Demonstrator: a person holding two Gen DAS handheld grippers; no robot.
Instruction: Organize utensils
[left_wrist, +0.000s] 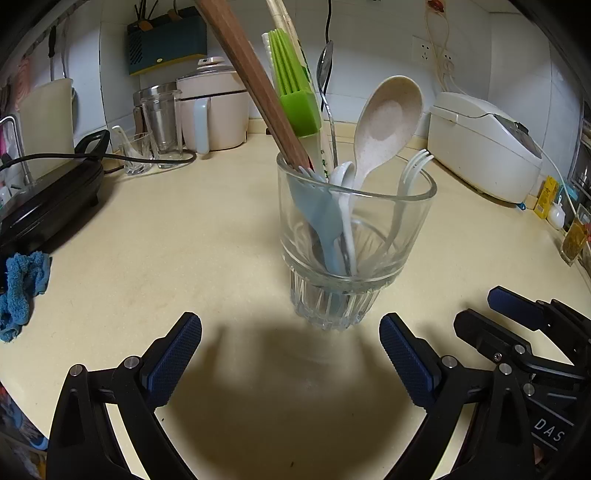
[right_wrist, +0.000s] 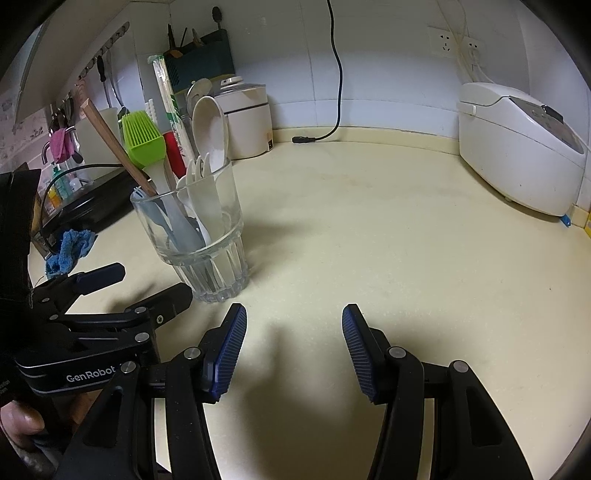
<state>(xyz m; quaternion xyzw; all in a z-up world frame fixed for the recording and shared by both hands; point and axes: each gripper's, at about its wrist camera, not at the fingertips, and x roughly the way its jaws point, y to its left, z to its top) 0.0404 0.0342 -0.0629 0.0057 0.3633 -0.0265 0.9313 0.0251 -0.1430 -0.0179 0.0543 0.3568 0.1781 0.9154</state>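
Glass (left_wrist: 354, 236) upright on tabletop (left_wrist: 184, 240), packed with spoons, forks, green brush (left_wrist: 293, 92), left hand-held gripper (left_wrist: 290, 358) spread, empty, right hand-held gripper (right_wrist: 293, 343) spread, empty.

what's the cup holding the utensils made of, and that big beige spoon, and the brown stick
Cup: clear glass, smooth above, ribbed at the base; you see the utensils through it.
Beige spoon: probably matte plastic or a fibre composite, going by its fine speckles.
Brown stick: looks like wood, with squared edges and a dull finish.

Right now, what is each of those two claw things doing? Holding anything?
Left gripper: open, holding nothing, just short of the glass.
Right gripper: open, empty, over bare counter.
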